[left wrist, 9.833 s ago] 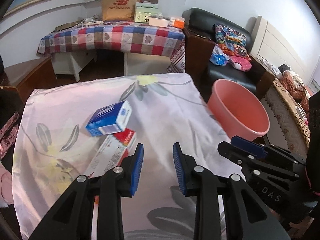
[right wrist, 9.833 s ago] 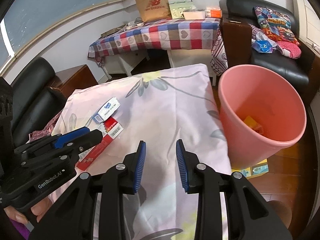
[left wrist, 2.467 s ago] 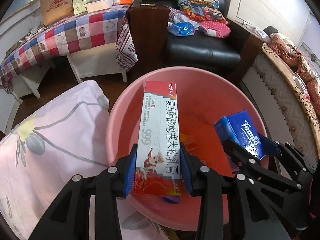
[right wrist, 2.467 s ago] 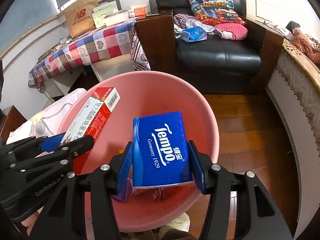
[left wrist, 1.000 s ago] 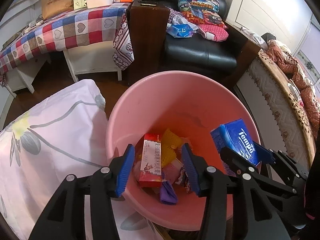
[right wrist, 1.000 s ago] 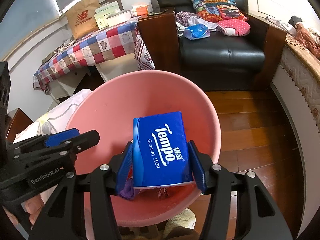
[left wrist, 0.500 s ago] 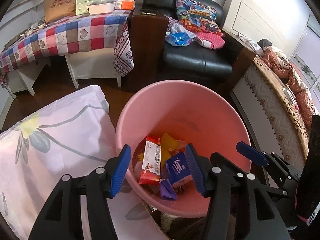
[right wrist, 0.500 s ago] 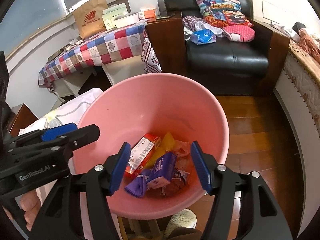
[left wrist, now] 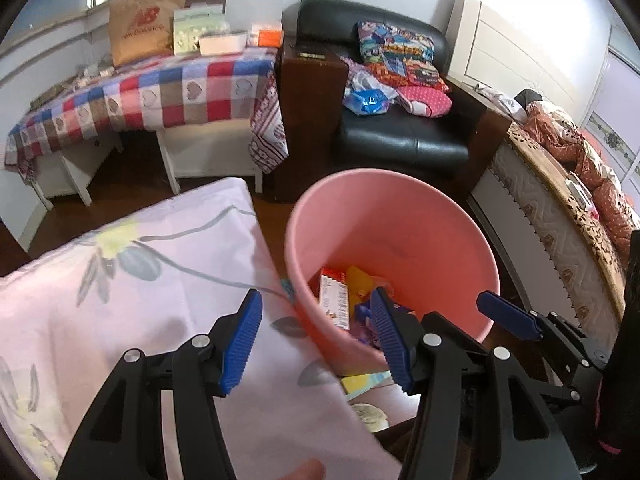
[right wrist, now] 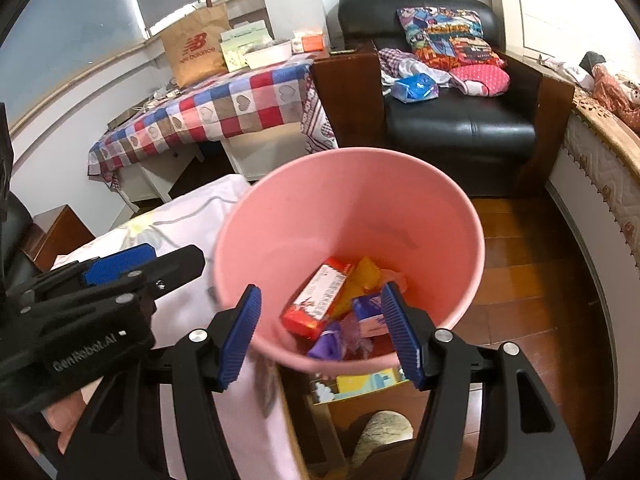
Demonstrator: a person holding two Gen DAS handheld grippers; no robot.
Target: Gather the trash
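- Behind everything, a black armchair (right wrist: 460, 120) is sitting next to a checked tablecloth (right wrist: 224, 116), with a brown paper bag (right wrist: 196, 50) standing on top of it.
- Nearer, a pink floral cloth (left wrist: 120, 280) is covering the table, and a pink bin (right wrist: 400, 208) is standing on the wooden floor just beside its edge.
- Inside the bin, a red-and-white carton (right wrist: 318, 298) is lying tilted, with a blue tissue pack (right wrist: 370, 314) beside it, a yellow wrapper (right wrist: 362, 280) between them and a purple scrap (right wrist: 330, 342) below.
- The left gripper (left wrist: 316, 340) is hovering over the table edge and bin rim, spread wide and holding nothing.
- The right gripper (right wrist: 320, 334) is hanging above the bin, likewise spread wide and empty.
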